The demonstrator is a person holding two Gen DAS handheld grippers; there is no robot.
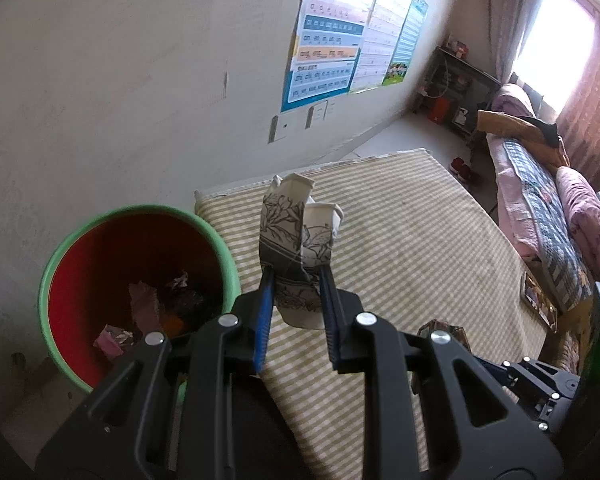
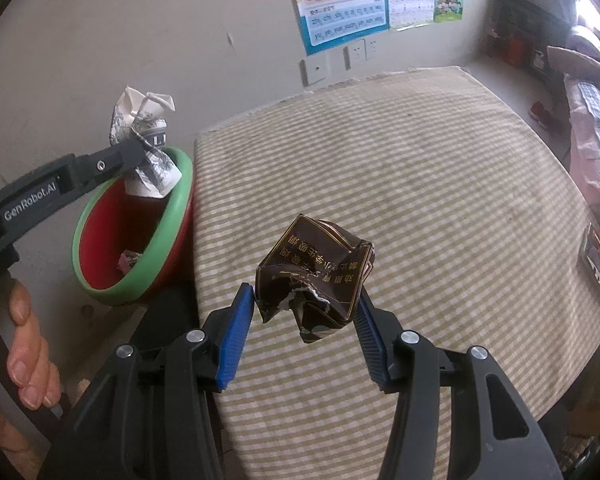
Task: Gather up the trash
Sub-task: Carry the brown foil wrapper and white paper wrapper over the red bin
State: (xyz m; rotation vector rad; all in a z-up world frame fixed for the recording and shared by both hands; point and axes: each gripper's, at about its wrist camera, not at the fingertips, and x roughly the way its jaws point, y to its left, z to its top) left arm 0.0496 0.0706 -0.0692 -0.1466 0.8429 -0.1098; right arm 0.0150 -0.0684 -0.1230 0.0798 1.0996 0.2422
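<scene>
On my far left, a bare pale wall (image 1: 120, 80) runs back into the room; against it stands a bin (image 1: 60, 264) with a green rim and red inside, scraps of paper lying at its bottom. Just right of the bin is my tabletop (image 2: 420, 160), covered in a cloth of thin tan and white stripes and pushed up to the wall. Above it hang colourful charts (image 1: 332, 32) over pale wall sockets (image 1: 282, 128). Further right the room holds a dark shelf unit (image 1: 456, 92), a bed (image 1: 540, 184) piled with pink and checked quilts, and a bright curtained window (image 1: 556, 32).

My left claw (image 1: 298, 276) is clamped on a crumpled white paper cup (image 1: 296, 232) printed with dark line drawings. The cup's long axis stands roughly upright, running up and away past the fingertips. In the right wrist view it hangs over the near edge of the bin's rim. My left hand (image 2: 24, 360) wraps the handle, fingers curled round it, the claw angled down.

My right claw (image 2: 306, 304) is clamped on a crushed dark brown carton (image 2: 316, 272) with gold lettering. It is squashed nearly square, its torn end toward me, held above the striped cloth right of the bin. That claw points steeply down.
</scene>
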